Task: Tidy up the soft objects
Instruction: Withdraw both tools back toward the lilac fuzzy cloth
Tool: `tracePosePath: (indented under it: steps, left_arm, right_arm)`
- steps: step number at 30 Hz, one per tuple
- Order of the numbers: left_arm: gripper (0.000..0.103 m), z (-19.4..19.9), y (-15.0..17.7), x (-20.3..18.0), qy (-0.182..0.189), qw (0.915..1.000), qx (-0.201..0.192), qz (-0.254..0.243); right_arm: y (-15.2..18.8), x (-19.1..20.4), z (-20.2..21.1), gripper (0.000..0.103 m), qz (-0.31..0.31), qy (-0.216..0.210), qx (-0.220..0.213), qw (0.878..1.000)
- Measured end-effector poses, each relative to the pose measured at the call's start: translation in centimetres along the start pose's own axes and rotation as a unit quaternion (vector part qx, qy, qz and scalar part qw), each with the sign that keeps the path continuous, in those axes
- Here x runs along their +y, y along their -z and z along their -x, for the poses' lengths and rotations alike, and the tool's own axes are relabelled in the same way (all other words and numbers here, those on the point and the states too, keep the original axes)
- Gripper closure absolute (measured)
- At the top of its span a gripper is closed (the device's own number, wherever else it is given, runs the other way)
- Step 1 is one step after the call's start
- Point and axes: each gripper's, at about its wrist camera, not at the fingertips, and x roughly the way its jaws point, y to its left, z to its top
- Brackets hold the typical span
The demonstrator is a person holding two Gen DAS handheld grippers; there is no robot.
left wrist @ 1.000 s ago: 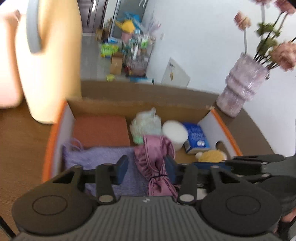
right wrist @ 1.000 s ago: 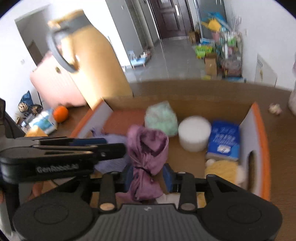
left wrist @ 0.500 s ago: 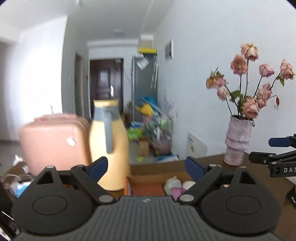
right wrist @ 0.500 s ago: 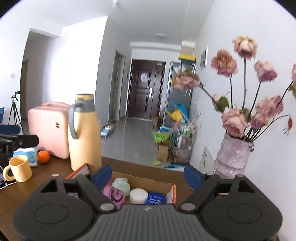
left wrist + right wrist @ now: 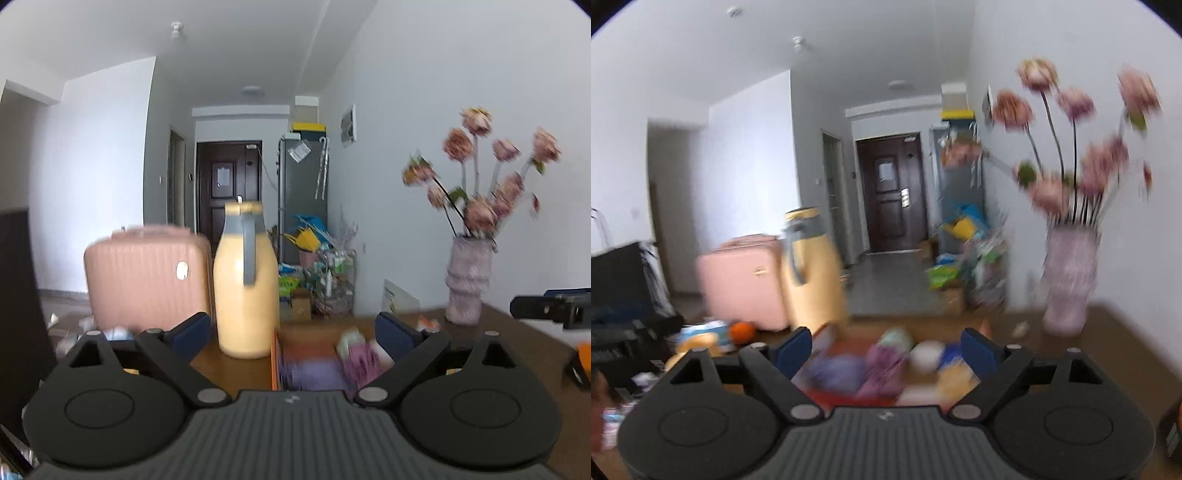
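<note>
both grippers (image 5: 291, 330) (image 5: 886, 349) wide and empty above crumpled, blurred pink-purple cloth (image 5: 884, 363) in box (image 5: 274, 354)

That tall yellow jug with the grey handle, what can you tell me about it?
The yellow jug is a tall, bottle-shaped flask with a smooth, pale yellow body that looks like plastic or coated metal. A grey collar rings its neck, and a grey handle runs down the side facing the left camera. The top is yellowish. It stands upright on the brown table, just left of the cardboard box, with the pink suitcase behind it. Nothing grips it.
</note>
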Motion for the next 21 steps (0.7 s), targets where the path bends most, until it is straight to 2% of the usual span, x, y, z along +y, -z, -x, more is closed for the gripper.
tracePosePath:
  steps: [2, 5, 9, 11, 14, 17, 21]
  left_arm:
    - [0.003, 2.7, 2.8, -0.1, 0.005, 0.9999, -0.006, -0.008]
    - [0.003, 6.5, 7.0, 0.0, 0.005, 0.9999, 0.01, -0.003]
    - [0.002, 11.1, 10.7, 0.3, -0.004, 0.9995, 0.029, -0.006]
    - [0.001, 12.8, 11.8, 0.7, -0.005, 0.9991, 0.042, 0.002]
    - [0.001, 13.1, 12.0, 1.1, -0.006, 0.9983, 0.059, 0.0]
    - [0.001, 12.2, 11.4, 1.4, -0.013, 0.9989, 0.044, 0.005]
    - [0.002, 9.7, 11.1, 1.6, -0.004, 0.9987, 0.05, 0.015]
  right_arm:
    - [3.1, 0.6, 2.3, 0.016, 0.008, -0.017, 0.004, 1.0]
    - [7.3, 1.7, 5.4, 0.016, 0.016, -0.01, 0.015, 1.0]
    - [12.2, 3.2, 9.5, 0.016, 0.017, 0.008, 0.033, 0.999]
    - [14.3, 3.8, 11.2, 0.016, 0.016, -0.007, 0.046, 0.999]
    - [15.4, 4.2, 11.4, 0.016, 0.014, -0.021, 0.069, 0.997]
    - [15.1, 4.6, 10.7, 0.016, 0.015, -0.012, 0.057, 0.998]
    - [14.3, 3.8, 8.3, 0.017, -0.013, -0.025, 0.06, 0.998]
